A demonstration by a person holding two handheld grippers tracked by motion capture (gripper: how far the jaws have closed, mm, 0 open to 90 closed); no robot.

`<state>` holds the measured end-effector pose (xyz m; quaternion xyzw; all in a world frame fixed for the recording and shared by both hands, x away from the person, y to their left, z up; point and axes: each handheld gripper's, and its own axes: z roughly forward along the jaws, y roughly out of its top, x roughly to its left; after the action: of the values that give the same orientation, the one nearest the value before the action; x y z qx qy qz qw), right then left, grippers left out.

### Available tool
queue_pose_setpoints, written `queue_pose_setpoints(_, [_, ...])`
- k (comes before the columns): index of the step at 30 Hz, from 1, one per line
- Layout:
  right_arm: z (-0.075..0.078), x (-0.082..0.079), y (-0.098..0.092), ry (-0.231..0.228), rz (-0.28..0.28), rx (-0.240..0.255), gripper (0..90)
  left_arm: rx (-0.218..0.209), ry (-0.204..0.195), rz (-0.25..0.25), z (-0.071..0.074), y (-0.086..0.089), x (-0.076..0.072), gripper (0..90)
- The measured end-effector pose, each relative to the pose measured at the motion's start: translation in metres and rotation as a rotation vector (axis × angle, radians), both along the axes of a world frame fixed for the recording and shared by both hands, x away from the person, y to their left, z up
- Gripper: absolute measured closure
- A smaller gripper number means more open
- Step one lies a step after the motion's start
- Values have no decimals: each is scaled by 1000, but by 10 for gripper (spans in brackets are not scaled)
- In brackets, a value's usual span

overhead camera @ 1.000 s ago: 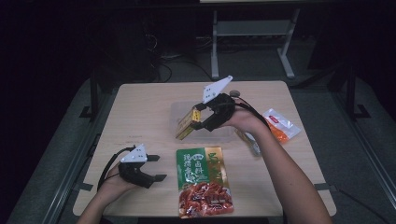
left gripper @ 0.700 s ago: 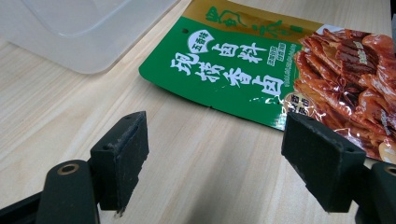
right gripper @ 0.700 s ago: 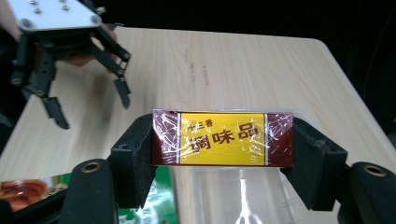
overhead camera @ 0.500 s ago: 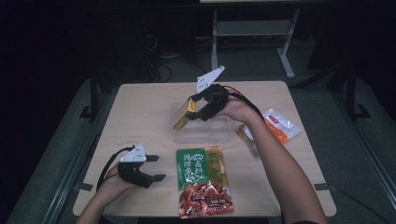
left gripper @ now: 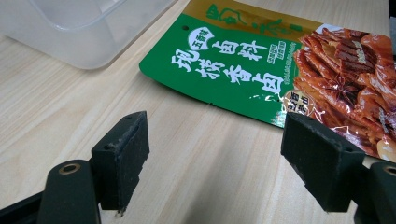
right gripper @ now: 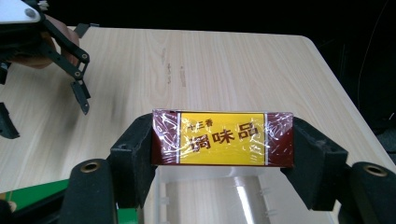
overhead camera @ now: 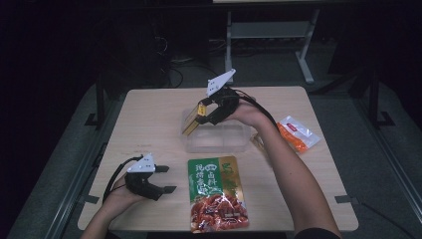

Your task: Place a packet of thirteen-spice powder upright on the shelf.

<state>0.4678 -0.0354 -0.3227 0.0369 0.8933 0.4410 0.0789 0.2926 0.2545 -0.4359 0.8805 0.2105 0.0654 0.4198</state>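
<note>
My right gripper [overhead camera: 200,113] is shut on a maroon and yellow box [overhead camera: 191,126] wrapped in clear film, pinching its two short ends. In the right gripper view the box [right gripper: 222,138] lies level between the pads, just above the rim of a clear plastic container [right gripper: 224,196]. The high view puts the box over the left end of that container [overhead camera: 219,139]. Near the front left of the table my left gripper [overhead camera: 165,179] rests low and open, nothing between its pads [left gripper: 123,154]. A green and red food packet [overhead camera: 217,199] lies flat just to its right.
An orange snack packet [overhead camera: 297,133] lies near the table's right edge. The person's right forearm [overhead camera: 283,169] crosses the table beside the food packet. The far left part of the wooden table [overhead camera: 144,114] is bare. Dark floor and a metal frame lie beyond.
The right gripper has carried the box a little farther away and to the left, over the container's left end. The left gripper has stayed put.
</note>
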Motion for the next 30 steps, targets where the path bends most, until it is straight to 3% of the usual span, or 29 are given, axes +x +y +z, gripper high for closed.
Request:
queue_pose_setpoints(7, [-11, 8, 5, 13, -3, -27, 317, 5, 5, -1, 0, 1, 0, 231])
queue_pose_setpoints(15, [-15, 13, 7, 8, -10, -33, 316, -3, 9, 1, -1, 0, 0, 231])
queue_pose_setpoints(26, [-22, 17, 18, 20, -3, -43, 315, 26, 14, -9, -2, 0, 1, 231])
queue_pose_setpoints(30, [-24, 18, 21, 22, 0, -42, 314, 14, 23, -6, -2, 0, 0, 231])
